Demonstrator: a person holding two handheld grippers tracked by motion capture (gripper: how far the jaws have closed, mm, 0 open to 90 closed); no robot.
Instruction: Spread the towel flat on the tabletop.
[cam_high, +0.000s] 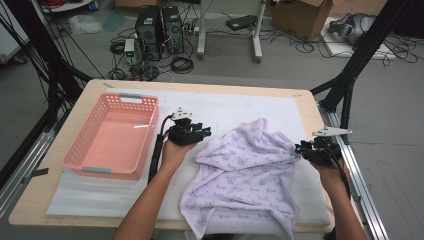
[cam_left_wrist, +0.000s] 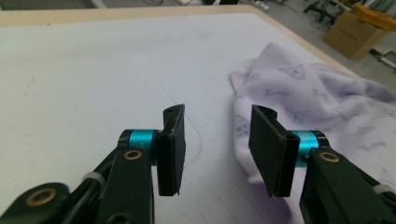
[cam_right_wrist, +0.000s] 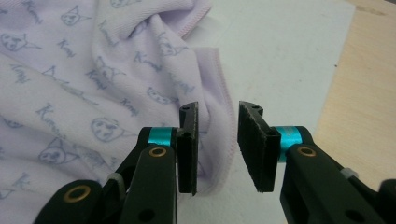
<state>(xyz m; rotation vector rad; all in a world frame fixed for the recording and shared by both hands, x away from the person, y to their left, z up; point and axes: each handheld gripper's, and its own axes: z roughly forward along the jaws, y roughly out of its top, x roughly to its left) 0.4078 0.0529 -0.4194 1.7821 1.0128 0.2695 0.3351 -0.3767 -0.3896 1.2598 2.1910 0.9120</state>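
A lilac cloth (cam_high: 245, 165) printed with small cat faces lies crumpled on the white mat, its front edge hanging over the table's near side. My left gripper (cam_high: 202, 132) hovers just left of the cloth's upper left edge. In the left gripper view its jaws (cam_left_wrist: 217, 112) stand open with nothing between them, and the cloth (cam_left_wrist: 317, 93) lies off to the right. My right gripper (cam_high: 298, 148) is at the cloth's right corner. Its jaws (cam_right_wrist: 218, 108) stand open over the hemmed edge of the cloth (cam_right_wrist: 93, 70), with the pads not pressing on it.
A pink plastic basket (cam_high: 75, 145) with nothing in it stands on the left of the table. A white mat (cam_high: 240, 102) covers most of the wooden tabletop (cam_high: 35, 200). Black frame posts flank the table, and cables and computer cases lie on the floor beyond.
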